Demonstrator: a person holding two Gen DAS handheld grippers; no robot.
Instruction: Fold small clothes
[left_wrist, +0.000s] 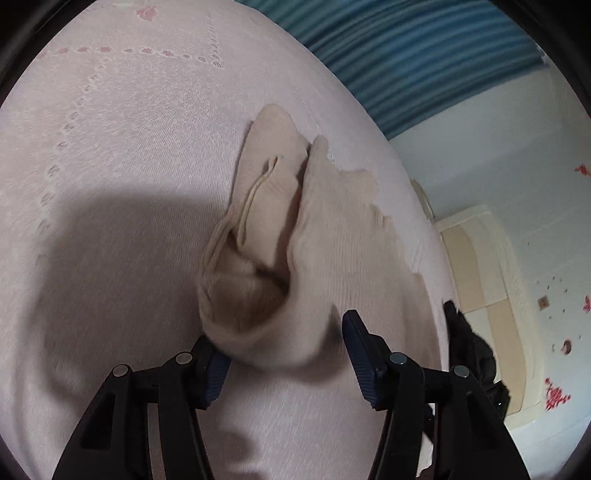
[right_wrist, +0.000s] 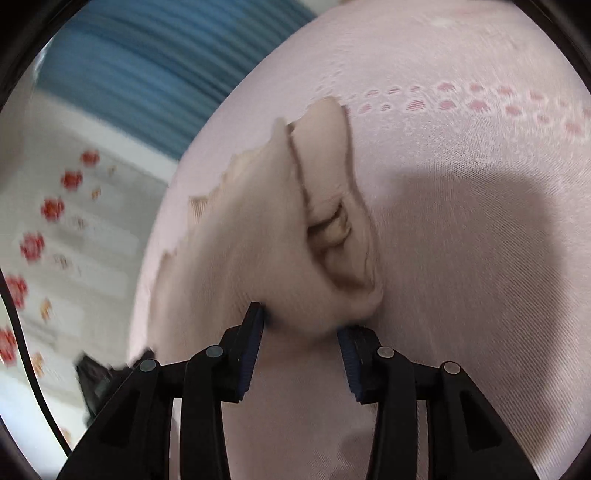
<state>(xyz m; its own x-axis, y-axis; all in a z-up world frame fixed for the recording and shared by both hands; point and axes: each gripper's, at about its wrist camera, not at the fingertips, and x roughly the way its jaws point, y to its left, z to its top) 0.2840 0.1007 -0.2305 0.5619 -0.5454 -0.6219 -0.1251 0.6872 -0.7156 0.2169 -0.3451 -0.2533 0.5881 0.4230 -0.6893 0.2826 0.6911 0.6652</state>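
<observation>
A small beige knitted garment (left_wrist: 325, 229) lies crumpled on a pale pink woven bedsheet with a band of darker pink openwork pattern (left_wrist: 122, 122), which covers the surface under both grippers.

The left gripper (left_wrist: 284, 354), black with dark blue ribbed pads, has its jaws standing apart. The near end of the garment sits in the gap between them: the cloth touches or overlaps the tip of the jaw on the left of the view, while the jaw on the right stands clear of the fabric's lower edge, its pad bare. The pads do not press the cloth from both sides. Ahead of the jaws the garment rises in two folds with a hollow between, and a stitched seam runs along the farther fold. Beyond the right-hand jaw, at the bed's edge, the other black gripper shows in part.

The right gripper (right_wrist: 303, 328) also has its jaws parted. The garment's (right_wrist: 280, 236) rounded near end bulges down between the two jaw tips and seems to brush both, but blur hides whether either pad bites; it looks loose. Ahead of the jaws the cloth runs up and away, a deep pocket-like fold lying ahead and to the right.

Beyond the bed, a blue ribbed curtain (left_wrist: 417, 62) and a pale floor with red flower marks (right_wrist: 51, 206).
</observation>
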